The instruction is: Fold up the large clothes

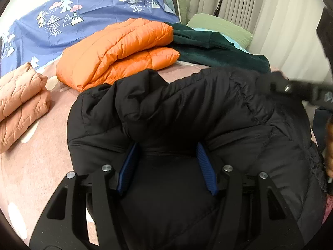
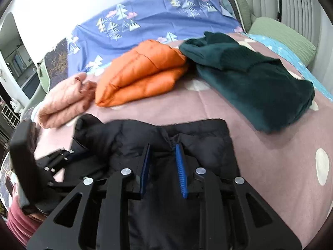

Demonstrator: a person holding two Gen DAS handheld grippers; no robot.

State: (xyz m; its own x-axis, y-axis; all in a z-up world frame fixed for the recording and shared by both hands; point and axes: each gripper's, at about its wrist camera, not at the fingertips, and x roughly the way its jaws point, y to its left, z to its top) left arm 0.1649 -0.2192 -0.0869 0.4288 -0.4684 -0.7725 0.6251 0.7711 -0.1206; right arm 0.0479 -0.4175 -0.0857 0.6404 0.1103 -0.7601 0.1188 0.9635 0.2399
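A black puffer jacket point(image 1: 187, 108) lies bunched on the pink bed cover point(image 1: 37, 166). My left gripper point(image 1: 166, 145) has its blue pads point(image 1: 205, 166) standing wide apart, pressed on a thick roll of the jacket that bulges over their tips. In the right wrist view the same black jacket point(image 2: 197, 137) spreads below my right gripper point(image 2: 162, 145). Its jaws are narrow, and a pucker of fabric is pinched between the blue pads point(image 2: 180, 170). The right gripper shows blurred at the right edge of the left wrist view point(image 1: 301, 91). The left gripper appears blurred at the left of the right wrist view point(image 2: 54, 160).
Behind the jacket lie a folded orange puffer point(image 1: 116, 52), a folded peach quilted garment point(image 1: 20, 104) at the left and a dark green fleece point(image 2: 249, 79) at the right. A blue tree-print sheet point(image 1: 83, 6) and a green pillow point(image 2: 285, 33) lie at the far side, with curtains point(image 1: 239, 0) beyond.
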